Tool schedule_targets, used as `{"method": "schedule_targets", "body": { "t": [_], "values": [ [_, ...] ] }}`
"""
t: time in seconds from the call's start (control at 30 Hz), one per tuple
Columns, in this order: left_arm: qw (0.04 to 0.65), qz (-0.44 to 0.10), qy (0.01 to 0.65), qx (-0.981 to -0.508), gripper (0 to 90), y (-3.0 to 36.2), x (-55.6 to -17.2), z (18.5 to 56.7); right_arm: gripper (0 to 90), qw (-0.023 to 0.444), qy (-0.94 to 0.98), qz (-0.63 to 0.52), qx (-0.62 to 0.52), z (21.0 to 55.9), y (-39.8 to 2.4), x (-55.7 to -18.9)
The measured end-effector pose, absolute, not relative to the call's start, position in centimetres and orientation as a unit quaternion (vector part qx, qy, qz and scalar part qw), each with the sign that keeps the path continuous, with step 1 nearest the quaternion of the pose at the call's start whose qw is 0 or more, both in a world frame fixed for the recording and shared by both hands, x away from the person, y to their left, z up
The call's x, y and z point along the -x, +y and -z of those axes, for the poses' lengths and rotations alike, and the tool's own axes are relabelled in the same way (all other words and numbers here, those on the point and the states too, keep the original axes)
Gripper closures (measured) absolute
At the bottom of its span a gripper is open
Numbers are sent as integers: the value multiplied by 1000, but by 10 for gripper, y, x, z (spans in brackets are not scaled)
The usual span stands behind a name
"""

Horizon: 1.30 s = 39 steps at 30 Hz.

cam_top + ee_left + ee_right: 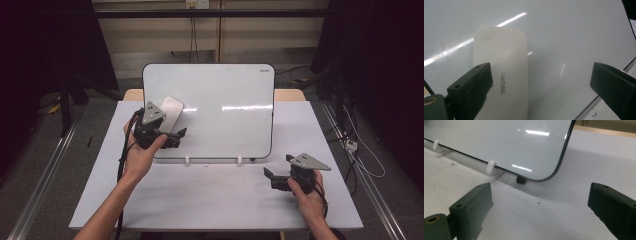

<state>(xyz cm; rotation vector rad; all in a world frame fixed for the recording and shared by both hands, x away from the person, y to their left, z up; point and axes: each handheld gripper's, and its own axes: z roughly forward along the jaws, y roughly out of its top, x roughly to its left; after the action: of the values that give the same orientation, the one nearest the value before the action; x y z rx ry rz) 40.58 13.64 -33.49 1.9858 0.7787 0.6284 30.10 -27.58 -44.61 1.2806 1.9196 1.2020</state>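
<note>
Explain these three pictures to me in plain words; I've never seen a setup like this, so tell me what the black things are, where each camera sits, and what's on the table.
There is no machine here. A person holds a hand-held tool in each hand: the left tool and the right tool. Each has two black jaws that open and shut.

The high view looks down from above the person's side of the white table. The other two pictures come from small cameras riding on the tools, looking out along their own jaws.

On the table a whiteboard leans back on small white clips. A white eraser, marked "deli", sits on the board's surface.

Nothing is held. The left tool's jaws stand open in front of the eraser, not pressing on it. The right tool is open too, low over the table near the board's lower corner.
</note>
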Motion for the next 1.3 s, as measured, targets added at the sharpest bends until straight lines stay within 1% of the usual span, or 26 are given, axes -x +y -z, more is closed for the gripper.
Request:
{"method": "schedule_targets", "body": {
  "t": [0.07,0.13,0.27,0.4,0.5,0.57,0.7,0.83,0.9,0.97,1.1,1.3],
  "values": [
    [446,-237,313,-805,51,136,-402,340,58,266,712,-445,-473,446,-275,-301],
    [443,-236,317,-805,55,138,-398,344,58,266,713,-445,-473,446,-275,-301],
    [450,-216,323,-804,54,140,-392,352,58,266,712,-446,-473,446,-275,-301],
    [443,-232,329,-801,53,144,-384,358,60,266,712,-446,-473,446,-275,-301],
    [448,-230,329,-799,50,149,-379,362,60,266,712,-446,-473,446,-275,-301],
    [438,-237,328,-803,50,152,-375,365,60,266,712,-446,-473,446,-276,-300],
    [443,-226,337,-799,50,160,-370,372,60,266,712,-445,-474,446,-276,-300],
    [438,-230,343,-799,51,167,-366,379,60,267,712,-445,-474,446,-275,-300],
    [436,-220,351,-799,50,172,-364,382,60,267,712,-445,-474,446,-276,-300],
    [430,-227,353,-799,51,176,-361,386,60,267,711,-444,-475,446,-276,-300],
    [425,-225,365,-797,50,185,-355,396,59,268,711,-444,-476,446,-276,-299],
    [428,-237,387,-782,50,198,-348,405,59,268,711,-443,-476,446,-276,-299]
  ]
}}
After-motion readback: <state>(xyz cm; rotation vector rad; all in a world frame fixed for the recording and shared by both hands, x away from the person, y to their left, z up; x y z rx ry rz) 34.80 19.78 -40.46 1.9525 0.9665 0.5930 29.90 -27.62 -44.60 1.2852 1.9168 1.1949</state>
